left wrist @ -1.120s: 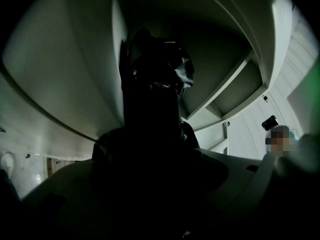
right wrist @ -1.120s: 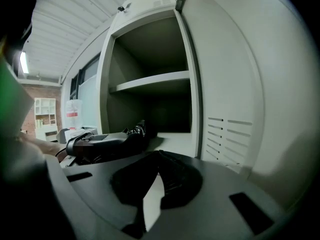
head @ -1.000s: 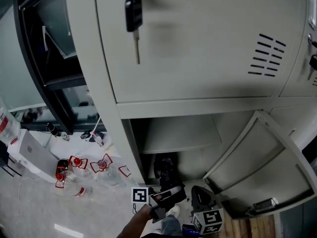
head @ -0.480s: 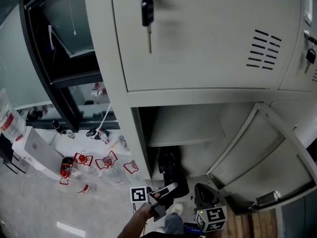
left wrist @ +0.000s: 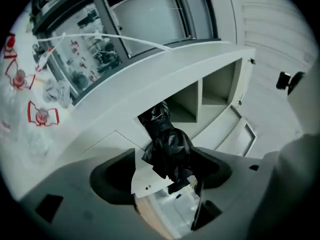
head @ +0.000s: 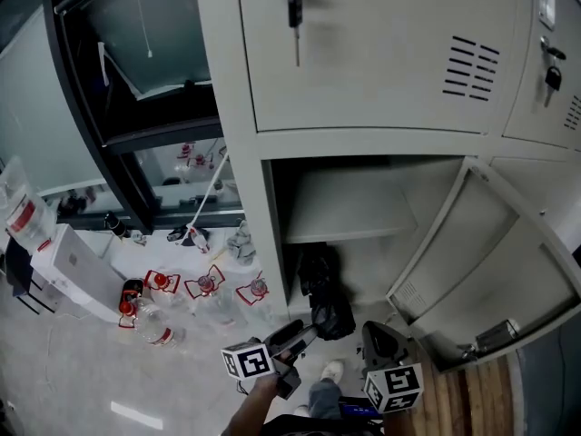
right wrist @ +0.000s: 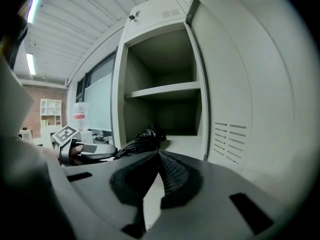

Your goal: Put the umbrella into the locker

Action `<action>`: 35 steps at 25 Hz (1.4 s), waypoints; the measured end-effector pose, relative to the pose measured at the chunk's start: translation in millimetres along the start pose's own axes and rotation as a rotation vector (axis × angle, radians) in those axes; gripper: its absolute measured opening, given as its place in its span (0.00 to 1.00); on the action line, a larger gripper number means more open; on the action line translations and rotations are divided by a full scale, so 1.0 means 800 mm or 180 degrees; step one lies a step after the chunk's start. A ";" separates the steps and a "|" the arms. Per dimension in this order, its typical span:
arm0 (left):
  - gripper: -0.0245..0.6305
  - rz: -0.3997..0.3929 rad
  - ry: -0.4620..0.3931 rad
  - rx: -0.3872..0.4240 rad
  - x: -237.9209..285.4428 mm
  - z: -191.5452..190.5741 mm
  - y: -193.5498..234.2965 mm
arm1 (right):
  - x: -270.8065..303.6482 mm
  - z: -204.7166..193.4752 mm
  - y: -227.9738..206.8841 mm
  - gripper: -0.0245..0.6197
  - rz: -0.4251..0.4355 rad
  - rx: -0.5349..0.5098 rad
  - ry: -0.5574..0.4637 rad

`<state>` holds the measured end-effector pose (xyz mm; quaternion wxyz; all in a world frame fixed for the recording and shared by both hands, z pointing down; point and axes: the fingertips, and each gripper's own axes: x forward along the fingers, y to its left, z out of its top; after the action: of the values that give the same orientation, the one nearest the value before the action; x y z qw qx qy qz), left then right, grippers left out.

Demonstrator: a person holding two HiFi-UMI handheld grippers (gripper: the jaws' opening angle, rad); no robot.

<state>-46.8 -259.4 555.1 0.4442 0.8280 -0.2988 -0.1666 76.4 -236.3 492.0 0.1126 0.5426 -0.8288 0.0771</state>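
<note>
The black folded umbrella [head: 322,296] lies slanted at the mouth of the open lower locker compartment [head: 349,243], its far end inside on the compartment floor. My left gripper [head: 298,341] is shut on its near end; in the left gripper view the dark fabric [left wrist: 167,149] bunches between the jaws of the left gripper [left wrist: 170,170]. My right gripper [head: 381,345] hovers just right of it, shut and holding nothing. The right gripper view shows the right gripper [right wrist: 157,156] facing the compartment, with the umbrella [right wrist: 142,138] at lower left.
The compartment's door [head: 481,271] hangs open to the right. A shelf [head: 349,209] splits the compartment. A key [head: 294,12] dangles from the upper door. Several red-labelled bottles [head: 204,289] and a white box [head: 77,275] lie on the floor at left.
The head view has swung, so the locker sits further right and higher. The left gripper has carried the umbrella slightly deeper into the compartment. The right gripper stayed beside it.
</note>
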 end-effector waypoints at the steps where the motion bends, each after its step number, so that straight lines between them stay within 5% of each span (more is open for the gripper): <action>1: 0.56 0.0071 -0.0020 0.0151 -0.006 0.004 -0.002 | -0.002 0.000 0.003 0.04 0.0006 -0.0009 -0.0004; 5: 0.43 0.0164 -0.0173 0.0683 -0.020 0.024 -0.027 | -0.010 0.002 0.011 0.04 0.0009 -0.0057 -0.0041; 11: 0.09 0.0184 -0.0458 0.1207 -0.030 0.050 -0.065 | -0.019 0.012 0.020 0.04 0.0013 -0.0115 -0.0133; 35: 0.07 0.0220 -0.0472 0.1339 -0.021 0.052 -0.081 | -0.030 0.022 0.008 0.04 -0.0044 -0.0189 -0.0179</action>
<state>-59.9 -247.4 478.2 0.2441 0.8772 -0.3869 -0.1457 77.9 -217.2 468.7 0.1059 0.5467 -0.8298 0.0364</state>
